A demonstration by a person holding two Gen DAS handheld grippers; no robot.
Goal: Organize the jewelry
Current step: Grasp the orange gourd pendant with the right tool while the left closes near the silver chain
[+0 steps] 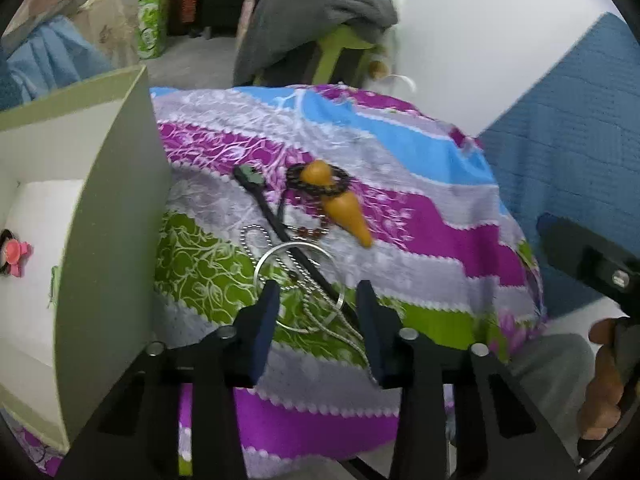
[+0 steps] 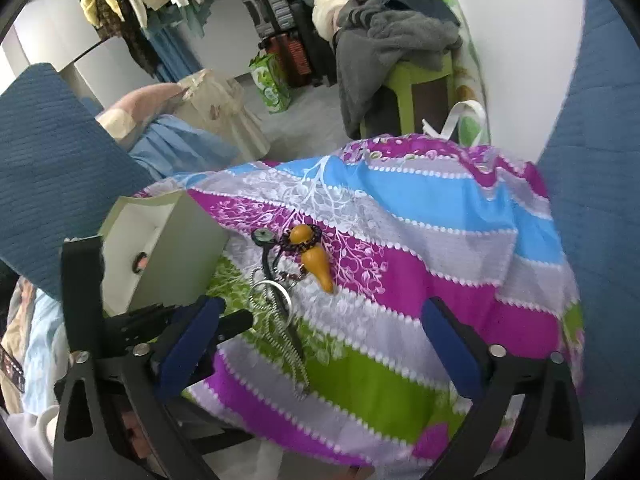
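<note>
Jewelry heap on striped cloth [image 1: 420, 216]: silver bangle [image 1: 298, 286], ball chain [image 1: 320, 312], black cord [image 1: 288, 236], bead bracelet [image 1: 320, 182], orange gourd pendant [image 1: 340, 204]. Left gripper [image 1: 318, 304] over bangle and chain, jaws partly spread, pads clear of both. Right gripper [image 2: 320, 320] jaws wide, nothing between, just beside heap. Pale box [image 1: 104, 208] touching cloth at left, pink flower piece [image 1: 16, 252] inside
</note>
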